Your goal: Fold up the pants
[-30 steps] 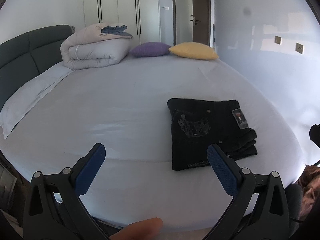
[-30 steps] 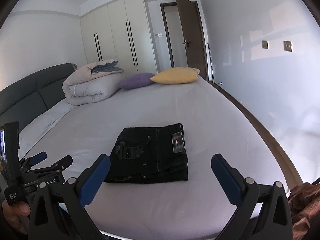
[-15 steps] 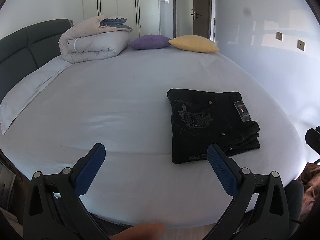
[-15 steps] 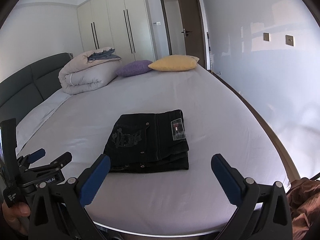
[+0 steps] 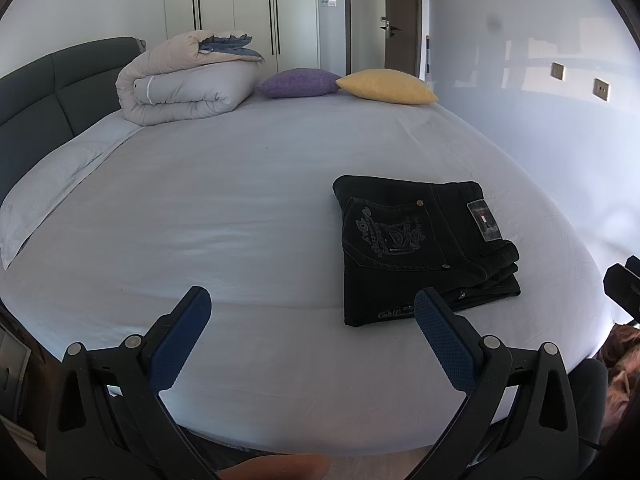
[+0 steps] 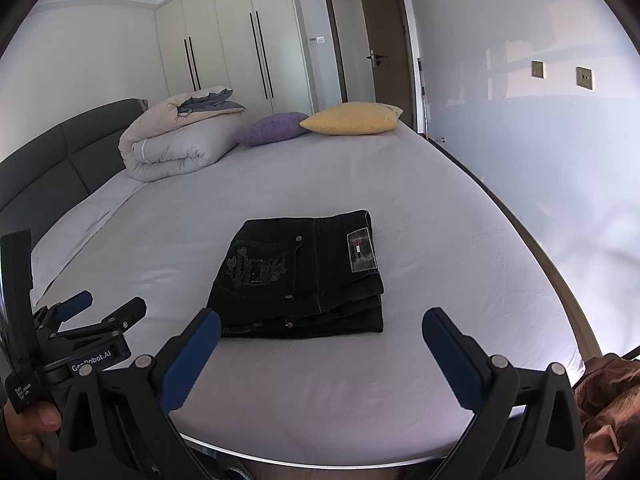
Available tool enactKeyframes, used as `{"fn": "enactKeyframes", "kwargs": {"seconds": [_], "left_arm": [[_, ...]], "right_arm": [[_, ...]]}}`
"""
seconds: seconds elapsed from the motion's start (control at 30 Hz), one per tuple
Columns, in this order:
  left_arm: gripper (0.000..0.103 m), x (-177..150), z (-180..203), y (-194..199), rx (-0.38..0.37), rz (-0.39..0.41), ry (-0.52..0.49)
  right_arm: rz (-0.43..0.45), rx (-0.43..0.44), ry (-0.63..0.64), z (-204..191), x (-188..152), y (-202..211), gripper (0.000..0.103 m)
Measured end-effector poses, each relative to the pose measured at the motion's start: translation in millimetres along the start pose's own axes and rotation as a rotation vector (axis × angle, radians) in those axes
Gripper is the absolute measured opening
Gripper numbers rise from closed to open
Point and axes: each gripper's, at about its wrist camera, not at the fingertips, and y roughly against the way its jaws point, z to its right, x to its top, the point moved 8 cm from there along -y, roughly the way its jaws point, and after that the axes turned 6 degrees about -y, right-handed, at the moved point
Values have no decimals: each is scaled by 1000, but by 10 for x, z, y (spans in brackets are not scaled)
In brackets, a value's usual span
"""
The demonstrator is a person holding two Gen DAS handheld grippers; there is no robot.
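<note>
Pulling back a touch over the last second, the left gripper (image 5: 308, 312) and right gripper (image 6: 320, 328) both hang wide open and empty, leaving the folded black jeans (image 6: 300, 276) alone on the bed sheet (image 6: 420, 208), so the folding looks done.

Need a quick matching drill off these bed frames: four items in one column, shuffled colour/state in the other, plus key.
1. pants
2. duvet
3. far-left cushion
4. right tool

A. purple
B. open, holding nothing
C. black, folded flat on the bed
D. rolled up by the headboard

Pairs: 1-C, 2-D, 3-A, 4-B
</note>
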Motion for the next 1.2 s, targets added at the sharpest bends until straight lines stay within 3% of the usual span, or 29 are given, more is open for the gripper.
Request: {"fn": "enactKeyframes", "kwargs": {"seconds": [1.2], "left_arm": [[103,-46,15,-49,5,-8,-3]], "right_arm": [[-5,2,-1,-38,-52,-10,103]]}}
